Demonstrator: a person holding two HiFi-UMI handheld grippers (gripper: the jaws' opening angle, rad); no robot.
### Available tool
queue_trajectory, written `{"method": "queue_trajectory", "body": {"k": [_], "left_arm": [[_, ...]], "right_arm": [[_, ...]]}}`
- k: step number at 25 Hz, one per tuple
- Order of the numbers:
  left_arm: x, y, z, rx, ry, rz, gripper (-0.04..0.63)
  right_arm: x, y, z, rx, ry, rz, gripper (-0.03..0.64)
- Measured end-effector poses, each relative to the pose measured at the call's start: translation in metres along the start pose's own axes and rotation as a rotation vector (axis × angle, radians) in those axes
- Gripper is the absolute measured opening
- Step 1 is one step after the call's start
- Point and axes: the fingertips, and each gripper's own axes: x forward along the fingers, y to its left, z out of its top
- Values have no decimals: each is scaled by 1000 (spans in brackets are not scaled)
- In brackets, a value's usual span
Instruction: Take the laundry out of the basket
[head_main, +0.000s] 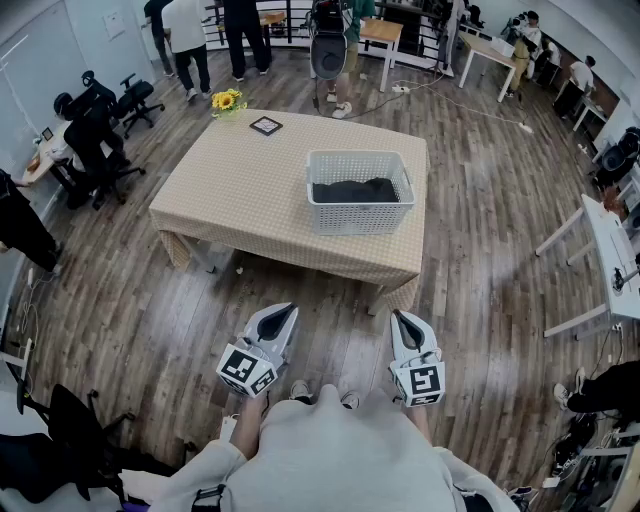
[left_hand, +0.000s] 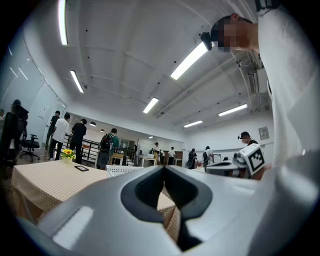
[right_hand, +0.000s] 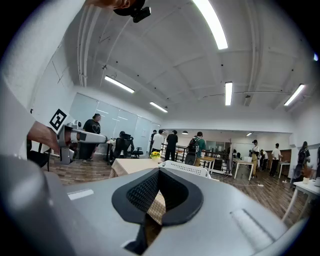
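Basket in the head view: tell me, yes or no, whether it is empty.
No, a dark heap of laundry lies inside the white basket on the table.

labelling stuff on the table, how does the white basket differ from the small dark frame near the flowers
The basket is white with lattice walls and stands tall, while the frame is dark-edged and lies flat. The basket is far larger and holds dark laundry; the frame holds nothing. In the head view the basket sits toward the right, and the frame lies at the far edge beside the flowers. Both rest on the checked tablecloth.
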Motion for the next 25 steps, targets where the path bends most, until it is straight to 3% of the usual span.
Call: {"method": "queue_trajectory", "body": {"k": [16, 25], "left_arm": [[-2, -3, 1, 3, -9, 43, 11], [6, -33, -5, 12, 5, 46, 11]], "right_arm": [[7, 4, 1, -17, -11, 59, -2], [-16, -2, -1, 14, -38, 133, -2]]}}
